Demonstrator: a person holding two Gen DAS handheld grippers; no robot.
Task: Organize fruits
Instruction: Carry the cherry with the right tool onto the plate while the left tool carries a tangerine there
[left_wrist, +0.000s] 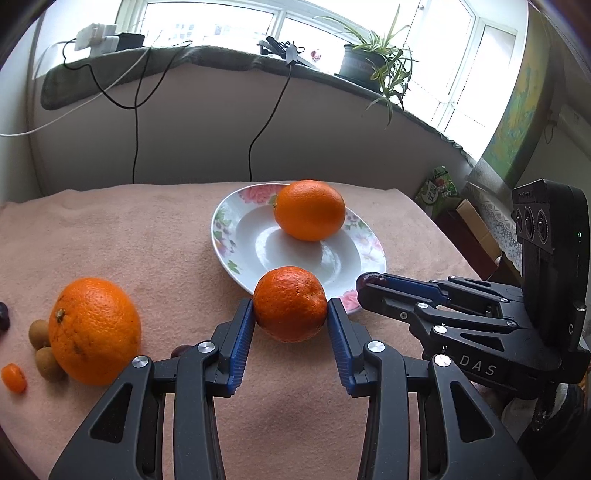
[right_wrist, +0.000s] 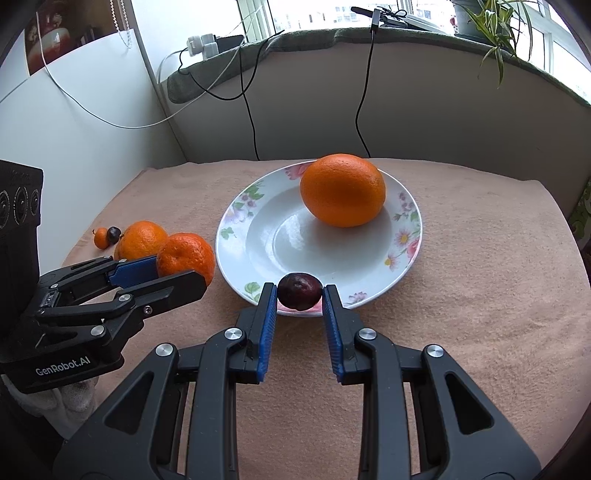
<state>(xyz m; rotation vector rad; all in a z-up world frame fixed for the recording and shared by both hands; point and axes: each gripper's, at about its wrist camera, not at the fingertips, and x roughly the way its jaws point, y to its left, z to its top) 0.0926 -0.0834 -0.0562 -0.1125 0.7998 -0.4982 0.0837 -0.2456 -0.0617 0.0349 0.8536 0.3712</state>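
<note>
**Both grippers carrying fruit toward the plate**

Left gripper (left_wrist: 290, 314) is pinching a mandarin (left_wrist: 290, 303) between its blue pads, holding it just at the near rim of the flowered plate (left_wrist: 236, 236). Off to its left on the cloth, a big orange (left_wrist: 94, 330) is sitting with a couple of small brown fruits (left_wrist: 44, 347) and a tiny orange one (left_wrist: 14, 376) beside it. One orange (left_wrist: 309, 209) is already resting on the plate's far side.

Right gripper (right_wrist: 300, 297) is squeezing a dark plum-like fruit (right_wrist: 299, 291) right over the plate's near edge.

What I'd be worrying about: both grippers are crowding the same rim, so they could be bumping each other or tipping the plate. That mandarin is round too, so it might be rolling into the orange once dropped.

Everything's sitting on a peach fleece cloth (right_wrist: 480, 295), soft and a bit rumpled. Behind it there's a curved windowsill with cables (left_wrist: 258, 140) hanging down and a spider plant (left_wrist: 373, 62).
</note>
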